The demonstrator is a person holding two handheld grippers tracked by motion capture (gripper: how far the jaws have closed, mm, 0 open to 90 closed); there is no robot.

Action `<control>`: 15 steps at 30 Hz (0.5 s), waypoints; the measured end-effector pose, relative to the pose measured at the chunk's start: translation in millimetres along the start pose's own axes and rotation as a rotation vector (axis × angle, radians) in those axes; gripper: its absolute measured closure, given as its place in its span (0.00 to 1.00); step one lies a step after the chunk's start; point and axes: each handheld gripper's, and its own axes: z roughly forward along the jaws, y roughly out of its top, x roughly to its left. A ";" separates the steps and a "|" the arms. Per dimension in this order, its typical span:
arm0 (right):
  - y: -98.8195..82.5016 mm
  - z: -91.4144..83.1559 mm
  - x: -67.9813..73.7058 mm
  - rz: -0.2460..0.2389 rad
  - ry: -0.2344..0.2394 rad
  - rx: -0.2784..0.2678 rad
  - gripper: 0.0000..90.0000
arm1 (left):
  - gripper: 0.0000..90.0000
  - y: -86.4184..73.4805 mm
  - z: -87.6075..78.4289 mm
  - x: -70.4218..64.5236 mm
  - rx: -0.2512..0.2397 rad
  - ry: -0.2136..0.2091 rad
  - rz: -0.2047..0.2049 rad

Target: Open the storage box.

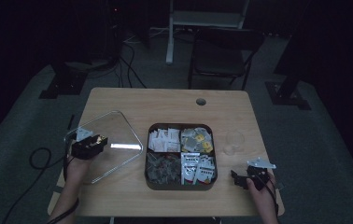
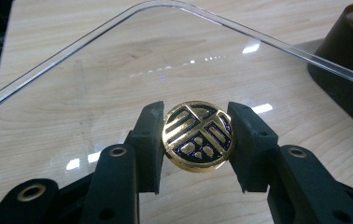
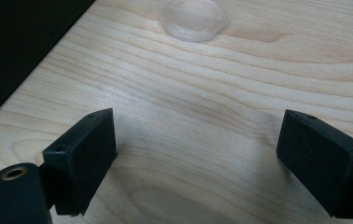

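My left gripper [image 2: 197,137] pinches the gold knob [image 2: 198,135] of the clear lid [image 1: 114,135], which is over the table [image 1: 165,100] left of the black box [image 1: 180,156]. My right gripper [image 3: 198,163] is spread wide above bare wood, near a small clear dish [image 3: 193,18].

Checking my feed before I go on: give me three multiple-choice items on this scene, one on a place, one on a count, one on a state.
1. The clear lid lies where?
A. left of the box
B. on the box
C. on the chair

2. How many compartments has the black box?
A. two
B. four
C. six

3. The left gripper is
A. open
B. shut on the gold knob
C. shut on a packet

A: it rests on the table, left of the box.
B: two dividers cross.
B: both pads press the gold knob of the lid.
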 end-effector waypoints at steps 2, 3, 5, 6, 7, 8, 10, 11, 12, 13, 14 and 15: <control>0.0 0.0 0.0 0.000 0.000 0.000 0.13 | 0.66 -0.8 4.2 -0.7 0.001 0.000 -0.009; 0.0 0.0 0.0 0.000 0.000 0.000 0.13 | 0.66 -1.0 6.3 -0.9 -0.003 0.005 -0.019; 0.0 0.0 0.0 0.000 0.000 0.000 0.13 | 0.66 -0.9 10.2 -0.3 -0.009 0.002 -0.037; 0.0 0.0 0.0 0.000 0.000 0.000 0.13 | 0.66 -0.4 12.6 -0.7 -0.015 0.006 -0.046; 0.0 0.0 0.0 0.000 0.000 0.000 0.13 | 0.66 0.1 13.7 -1.2 -0.013 0.010 -0.040; 0.0 0.0 0.0 0.000 0.000 0.000 0.13 | 0.66 0.7 15.3 -2.3 -0.015 0.015 -0.041; 0.0 0.0 0.0 0.000 0.000 0.000 0.13 | 0.66 2.0 18.8 -3.6 -0.011 0.014 -0.042; 0.0 0.0 0.0 0.000 0.000 0.000 0.13 | 0.66 2.4 20.5 -4.4 -0.011 0.016 -0.044; 0.0 0.0 0.0 0.000 0.000 0.000 0.13 | 0.66 2.9 22.2 -5.2 -0.009 0.017 -0.046; 0.0 0.0 0.0 0.000 0.000 0.000 0.13 | 0.66 3.1 23.7 -6.1 -0.009 0.022 -0.044; 0.0 0.0 0.0 0.000 0.000 0.000 0.13 | 0.66 3.2 25.3 -6.5 -0.012 0.020 -0.050; 0.0 0.0 0.0 0.000 0.000 0.000 0.13 | 0.66 3.4 26.6 -6.6 -0.010 0.022 -0.050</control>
